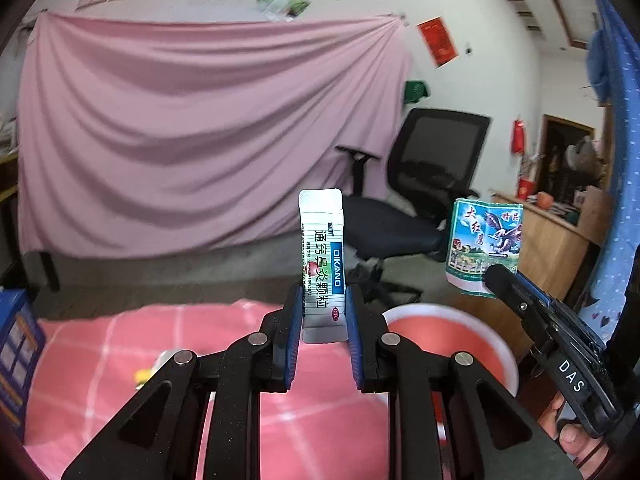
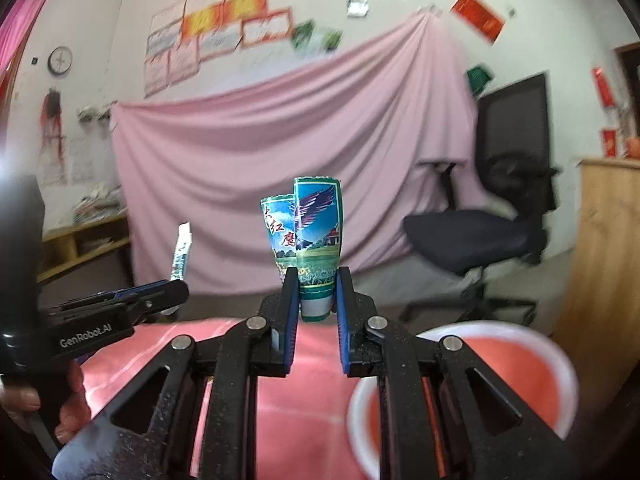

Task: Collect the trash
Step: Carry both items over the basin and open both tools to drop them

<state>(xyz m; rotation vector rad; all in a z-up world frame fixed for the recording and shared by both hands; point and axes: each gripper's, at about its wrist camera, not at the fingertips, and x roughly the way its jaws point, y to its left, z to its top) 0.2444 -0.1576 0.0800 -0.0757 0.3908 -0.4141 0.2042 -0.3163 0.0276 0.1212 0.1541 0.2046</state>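
Sachet [image 1: 322, 256] clamped in left fingers [image 1: 296, 320], eagle wrapper [image 2: 308, 236] in right fingers [image 2: 290, 304], above red bowl [image 2: 560, 344].

pink sheet [image 1: 192, 132] drapes the white wall [image 1: 472, 80] beside a black office chair [image 1: 424, 196].

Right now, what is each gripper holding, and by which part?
Left gripper: a white paper medicine sachet, pinched at its lower end. Right gripper: a folded blue-green eagle-print wrapper, also by its lower end.
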